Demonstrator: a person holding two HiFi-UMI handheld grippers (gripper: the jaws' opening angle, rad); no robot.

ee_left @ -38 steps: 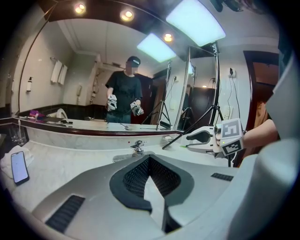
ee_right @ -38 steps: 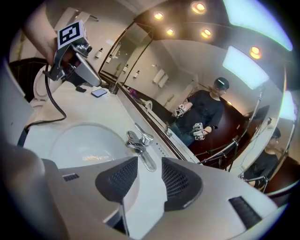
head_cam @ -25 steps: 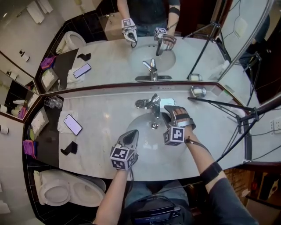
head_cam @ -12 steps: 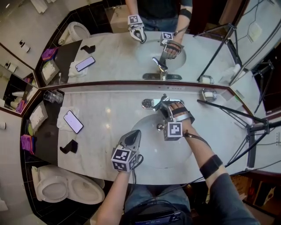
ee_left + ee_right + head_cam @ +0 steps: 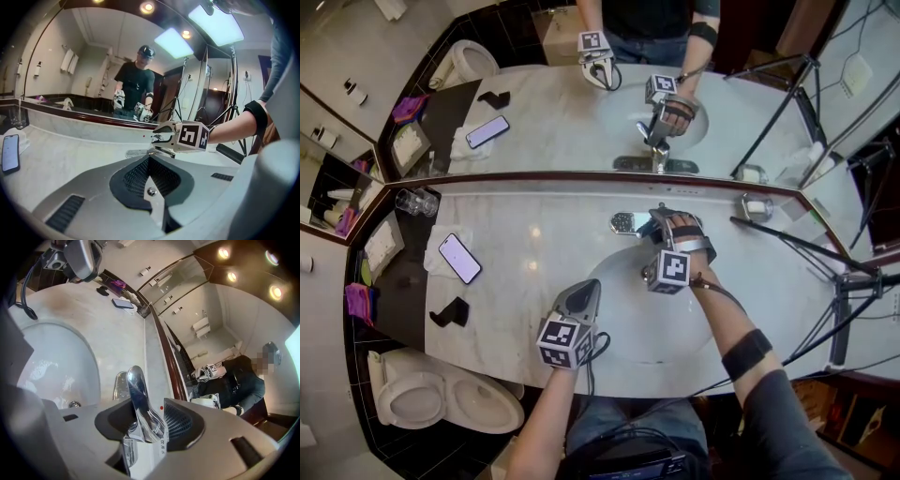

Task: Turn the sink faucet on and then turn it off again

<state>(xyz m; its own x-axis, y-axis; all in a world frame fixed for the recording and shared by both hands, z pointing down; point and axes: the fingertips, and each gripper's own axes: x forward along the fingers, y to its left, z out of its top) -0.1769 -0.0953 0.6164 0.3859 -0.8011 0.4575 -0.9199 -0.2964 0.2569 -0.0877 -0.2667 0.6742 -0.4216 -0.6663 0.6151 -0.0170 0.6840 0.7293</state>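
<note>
The chrome faucet (image 5: 636,223) stands behind the white sink basin (image 5: 623,314) in the marble counter. My right gripper (image 5: 660,221) reaches over the basin, and its jaws are closed on the faucet's lever (image 5: 138,401), which stands upright between the two dark pads. No stream of water shows. My left gripper (image 5: 582,293) hovers shut and empty over the basin's near left rim, pointing at the faucet. The left gripper view shows its pads (image 5: 151,174) meeting, with the right gripper (image 5: 162,138) and its marker cube beyond.
A phone (image 5: 457,259) lies on a cloth at the left, with drinking glasses (image 5: 414,202) behind it and a small black object (image 5: 448,313) near the front edge. A soap dish (image 5: 757,206) and tripod legs (image 5: 806,246) stand at the right. A mirror backs the counter; a toilet (image 5: 441,398) sits lower left.
My right gripper has moved forward from over the basin to the faucet, and its jaws now sit round the lever. The left gripper has barely shifted.
</note>
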